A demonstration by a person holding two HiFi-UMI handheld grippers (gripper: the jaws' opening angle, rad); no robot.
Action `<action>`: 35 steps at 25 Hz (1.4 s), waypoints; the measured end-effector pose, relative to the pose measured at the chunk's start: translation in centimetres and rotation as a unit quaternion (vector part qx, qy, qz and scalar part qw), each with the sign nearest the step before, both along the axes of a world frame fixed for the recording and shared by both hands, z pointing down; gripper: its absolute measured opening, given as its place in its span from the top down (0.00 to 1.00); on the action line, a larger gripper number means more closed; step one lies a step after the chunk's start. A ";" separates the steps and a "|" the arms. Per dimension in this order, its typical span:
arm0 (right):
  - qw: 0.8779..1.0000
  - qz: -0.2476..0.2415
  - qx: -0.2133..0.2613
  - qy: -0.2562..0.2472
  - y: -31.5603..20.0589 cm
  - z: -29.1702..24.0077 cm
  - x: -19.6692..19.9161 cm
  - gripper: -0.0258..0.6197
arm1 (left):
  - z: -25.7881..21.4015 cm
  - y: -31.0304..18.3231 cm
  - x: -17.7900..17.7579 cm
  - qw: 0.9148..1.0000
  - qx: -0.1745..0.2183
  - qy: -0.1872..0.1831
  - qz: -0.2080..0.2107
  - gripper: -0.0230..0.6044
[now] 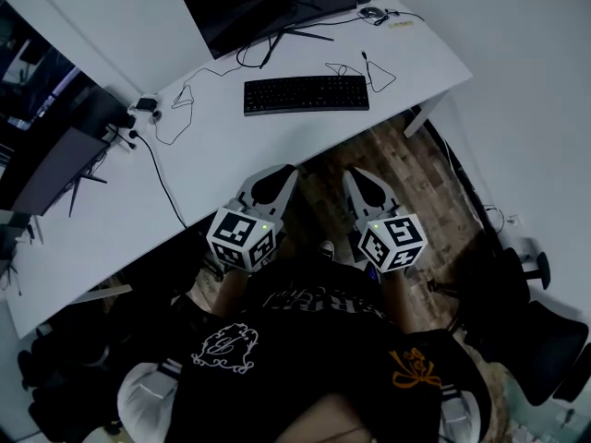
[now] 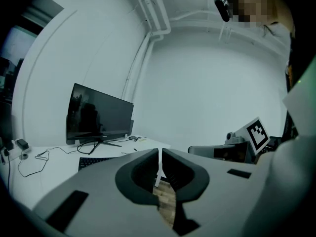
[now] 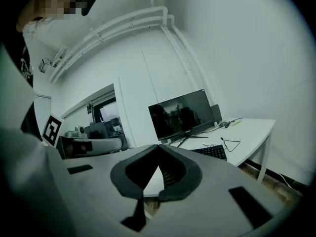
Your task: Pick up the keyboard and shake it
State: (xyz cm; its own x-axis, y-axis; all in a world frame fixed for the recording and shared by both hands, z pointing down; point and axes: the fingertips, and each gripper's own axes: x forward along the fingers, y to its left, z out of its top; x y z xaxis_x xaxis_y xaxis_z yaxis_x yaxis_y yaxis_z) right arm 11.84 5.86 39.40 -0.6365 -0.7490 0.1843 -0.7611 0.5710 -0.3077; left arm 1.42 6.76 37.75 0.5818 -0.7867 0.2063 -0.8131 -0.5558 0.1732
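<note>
White counter (image 1: 277,146) in a white-walled room, with wood floor (image 1: 416,183) below.
Keyboard (image 1: 306,94): flat on the counter, keys up, just in front of the monitor (image 1: 268,3). Its long axis runs parallel to the screen.
Left gripper (image 1: 288,172), right gripper (image 1: 355,175): both well short of the monitor, off the counter's near edge. Fingers pressed together, holding nothing.
Task judged not begun: reach, lift and shake all remain.
</note>
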 end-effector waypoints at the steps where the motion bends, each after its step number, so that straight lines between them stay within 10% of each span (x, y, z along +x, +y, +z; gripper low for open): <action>1: 1.000 -0.005 -0.001 -0.001 -0.4 0.1 0.4 0.94 | 0.1 -0.4 0.4 1.000 -0.002 -0.001 -0.007 0.91; 21: 0.997 -0.035 -0.052 -0.040 -3.1 3.9 1.7 0.94 | 3.2 -2.8 0.4 0.996 -0.052 -0.038 -0.063 0.91; 35: 0.998 0.021 -0.061 -0.006 -14.5 6.7 2.0 0.94 | 5.3 -14.3 -3.1 0.997 -0.061 -0.030 -0.046 0.91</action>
State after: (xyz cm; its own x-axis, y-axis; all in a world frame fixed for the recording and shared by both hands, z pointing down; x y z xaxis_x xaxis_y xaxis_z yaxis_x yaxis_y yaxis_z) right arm 13.84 -8.65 46.07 -0.6082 -0.7474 0.2674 -0.7789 0.4970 -0.3825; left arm -1.66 -7.58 43.08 0.4923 -0.8030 0.3359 -0.8704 -0.4569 0.1835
